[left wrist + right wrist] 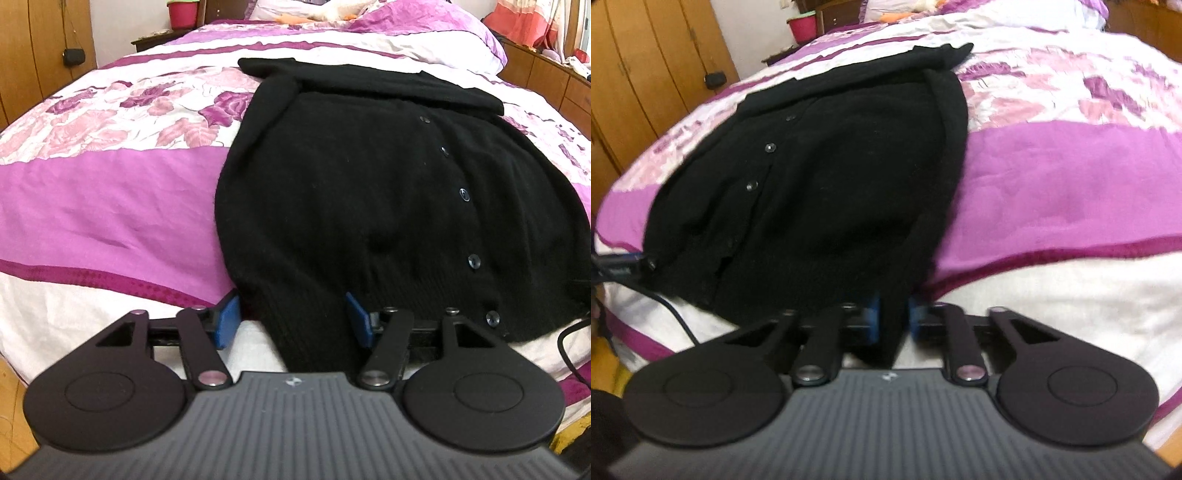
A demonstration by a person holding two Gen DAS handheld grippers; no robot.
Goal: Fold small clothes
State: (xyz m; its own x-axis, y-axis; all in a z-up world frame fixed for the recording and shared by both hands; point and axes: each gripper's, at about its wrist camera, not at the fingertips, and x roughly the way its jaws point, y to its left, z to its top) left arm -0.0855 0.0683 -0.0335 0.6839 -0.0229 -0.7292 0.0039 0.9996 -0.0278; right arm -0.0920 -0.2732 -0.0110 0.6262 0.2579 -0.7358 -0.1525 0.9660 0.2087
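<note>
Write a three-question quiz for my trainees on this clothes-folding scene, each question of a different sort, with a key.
1. True or false: the cardigan lies buttoned on the bed.
2. Which gripper has its jaws closed on the cardigan's hem? A. left gripper B. right gripper C. both
3. Fill in: the left gripper's jaws stand ____ on either side of the hem's near corner.

Key
1. True: a row of buttons runs down the closed front.
2. B: the right wrist view shows blue pads pressed on the black knit; the left wrist view shows a gap at each pad.
3. Open.
</note>
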